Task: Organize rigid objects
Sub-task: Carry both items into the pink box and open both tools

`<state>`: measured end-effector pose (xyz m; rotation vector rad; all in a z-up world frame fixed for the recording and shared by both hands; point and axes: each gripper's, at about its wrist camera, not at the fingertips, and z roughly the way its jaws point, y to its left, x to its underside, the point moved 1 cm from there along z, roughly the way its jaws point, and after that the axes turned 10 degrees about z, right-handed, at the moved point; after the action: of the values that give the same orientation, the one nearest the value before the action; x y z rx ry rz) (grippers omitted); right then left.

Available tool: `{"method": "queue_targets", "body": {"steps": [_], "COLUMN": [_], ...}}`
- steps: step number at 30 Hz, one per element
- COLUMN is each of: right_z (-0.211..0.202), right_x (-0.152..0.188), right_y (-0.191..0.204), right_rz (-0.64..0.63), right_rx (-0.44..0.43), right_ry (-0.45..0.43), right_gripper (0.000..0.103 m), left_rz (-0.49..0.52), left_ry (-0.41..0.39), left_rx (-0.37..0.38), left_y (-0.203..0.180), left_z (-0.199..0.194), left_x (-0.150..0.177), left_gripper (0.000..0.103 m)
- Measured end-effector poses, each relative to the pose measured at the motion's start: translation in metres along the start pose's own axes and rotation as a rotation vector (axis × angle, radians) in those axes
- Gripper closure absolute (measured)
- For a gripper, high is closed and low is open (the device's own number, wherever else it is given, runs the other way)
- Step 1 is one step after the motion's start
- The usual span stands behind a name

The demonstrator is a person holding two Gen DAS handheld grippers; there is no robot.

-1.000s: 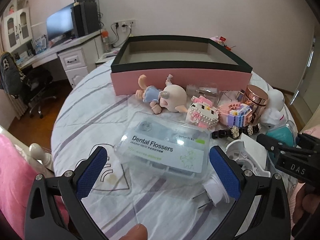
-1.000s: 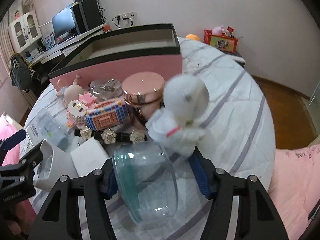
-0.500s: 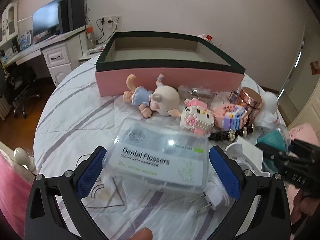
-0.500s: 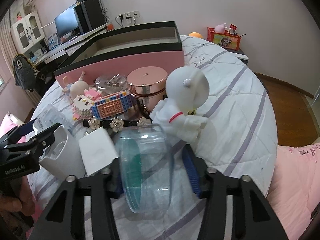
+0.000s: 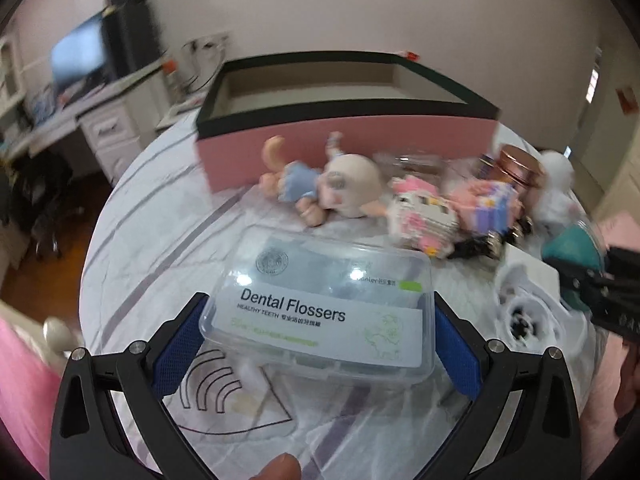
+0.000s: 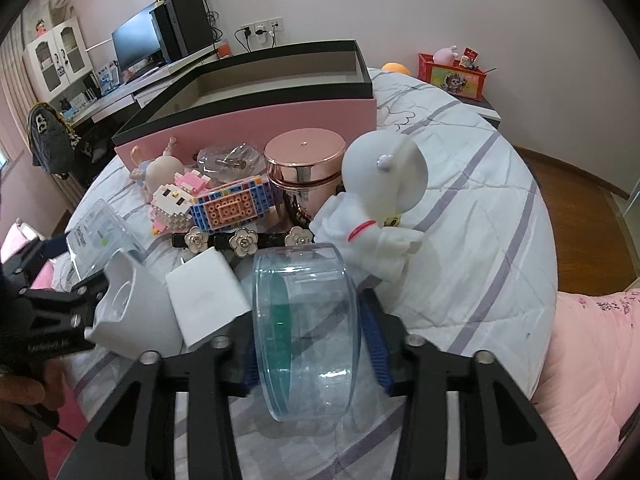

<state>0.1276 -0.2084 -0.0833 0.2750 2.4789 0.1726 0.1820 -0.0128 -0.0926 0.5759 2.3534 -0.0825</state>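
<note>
While the left tool [image 5: 318,338] grips the clear dental flossers box [image 5: 324,312] by its two short ends, blue pads pressed to the plastic, the box sits raised and tilted above the quilted cover [image 5: 168,232] of the round counter; the left wrist view is blurred, so finer detail is lost. The right tool [image 6: 308,334] is clamped on a clear round container [image 6: 308,332] with a teal lid [image 6: 276,320], held on its side between both pads; whether it touches the cover I cannot tell. Just beyond it lie a white charger block [image 6: 206,296] and a white cup-shaped piece [image 6: 132,308], with a black strap of white flowers [image 6: 244,240] behind them; a white astronaut figure [image 6: 380,196] leans just beside the container. Farther back stand a rose-gold tin [image 6: 306,164], a brick-built block [image 6: 234,208], a pink-and-white brick cat [image 6: 176,200] and a doll [image 5: 320,192] lying down; behind all of these is the open pink box with a dark rim [image 6: 256,120].
</note>
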Motion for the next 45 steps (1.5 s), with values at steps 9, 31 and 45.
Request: {"method": "queue_targets", "body": {"steps": [9, 31, 45], "right_z": [-0.009, -0.051, 0.099], "right_x": [-0.004, -0.132, -0.206], "right_y": [-0.004, 0.047, 0.049], "right_rz": [0.007, -0.104, -0.049], "right_rx": [-0.026, -0.202, -0.161], "right_ry": [-0.011, -0.163, 0.078], "right_gripper": [0.065, 0.065, 0.065], "left_rz": [-0.058, -0.065, -0.083], "left_ry": [0.002, -0.185, -0.019], "left_rx": [-0.040, -0.090, -0.066], "left_y": [0.003, 0.034, 0.049], "left_z": [-0.005, -0.057, 0.075], "left_x": [0.004, -0.108, -0.176], "left_gripper": [0.007, 0.007, 0.006]}}
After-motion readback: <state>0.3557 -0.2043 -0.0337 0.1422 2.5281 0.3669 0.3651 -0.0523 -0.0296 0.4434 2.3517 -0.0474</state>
